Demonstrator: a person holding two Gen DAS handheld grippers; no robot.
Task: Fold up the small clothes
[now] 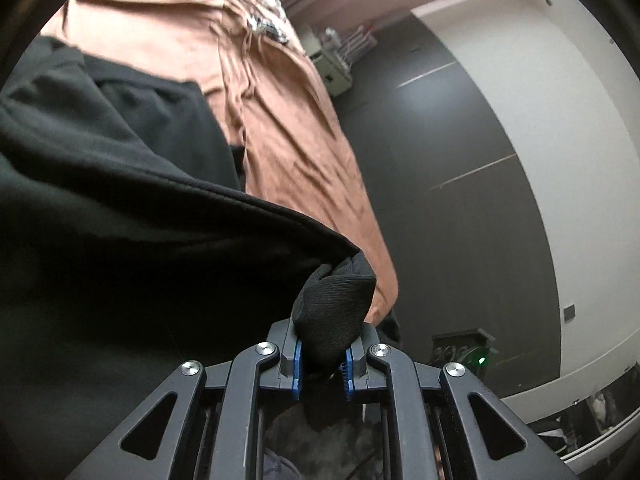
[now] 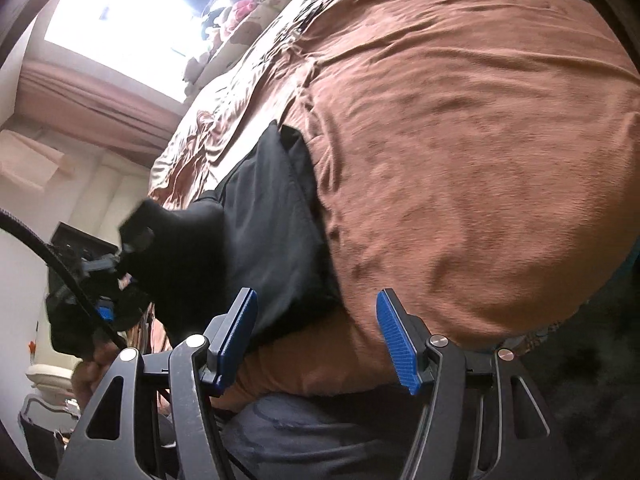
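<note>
**Black garment on brown bed cover, one corner held**

- Left gripper [image 1: 323, 364]: blue pads closed on a bunched, ribbed corner of the black garment [image 1: 132, 240]; cloth fills the gap between the pads and drapes away to the left.
- Black garment: part lifted at the held corner, the rest spread on the brown bed cover [image 1: 280, 112], near the bed's edge. In the right wrist view it lies as a dark panel [image 2: 276, 232] on the cover [image 2: 460, 160].
- Right gripper [image 2: 316, 340]: jaws wide apart, nothing between the blue pads; positioned over the cover's near edge, just beside the garment's lower end.
- Left gripper also visible in the right wrist view [image 2: 108, 308], cloth bunched around it.
- Background: dark wall panel [image 1: 460, 200], bright window [image 2: 132, 12].
</note>
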